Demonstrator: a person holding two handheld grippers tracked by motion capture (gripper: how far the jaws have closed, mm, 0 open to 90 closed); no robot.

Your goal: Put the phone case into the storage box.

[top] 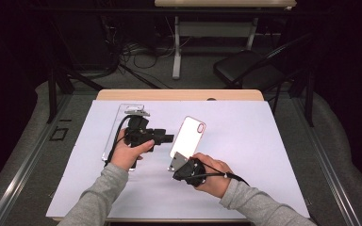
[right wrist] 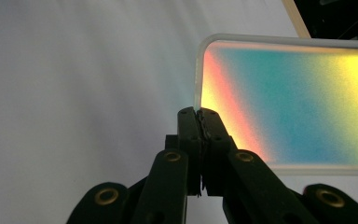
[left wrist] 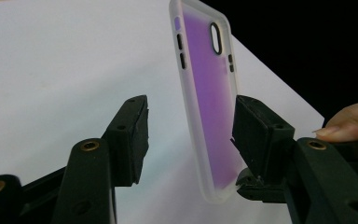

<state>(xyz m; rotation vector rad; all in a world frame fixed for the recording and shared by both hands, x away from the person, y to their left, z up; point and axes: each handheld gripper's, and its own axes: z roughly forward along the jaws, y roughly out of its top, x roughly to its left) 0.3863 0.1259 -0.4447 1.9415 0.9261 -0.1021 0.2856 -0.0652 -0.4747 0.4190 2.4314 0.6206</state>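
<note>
Overhead, the phone case (top: pixel 188 136) stood tilted above the white table cover (top: pixel 245 155), a little toward seven o'clock from the middle of the sheet, with its camera cut-out at the top. The right gripper (top: pixel 178 162) was clenched on the case's lower end; in the right gripper view its jaws met tightly on the edge of the case (right wrist: pixel 298 107), whose surface there showed bands of red, teal and yellow. The left gripper (top: pixel 169 138) came in from nine o'clock, and in its own view the jaws stood parted on either side of the case (left wrist: pixel 205 93). The right-hand jaw lay against or just beside the case's edge, while the left-hand one stood well clear, so nothing was clamped. A fingertip (left wrist: pixel 349 123) of the person showed at three o'clock in that view.

A clear flat tray (top: pixel 122 115) lay on the sheet at about ten o'clock, partly covered by the left hand (top: pixel 129 150) and its gripper, so its contents could not be made out. Beyond the table, at twelve to one o'clock, a dark chair (top: pixel 245 66) and a tangle of cables (top: pixel 136 56) sat in shadow. The lower end of the case was cut off behind the right gripper's plate.
</note>
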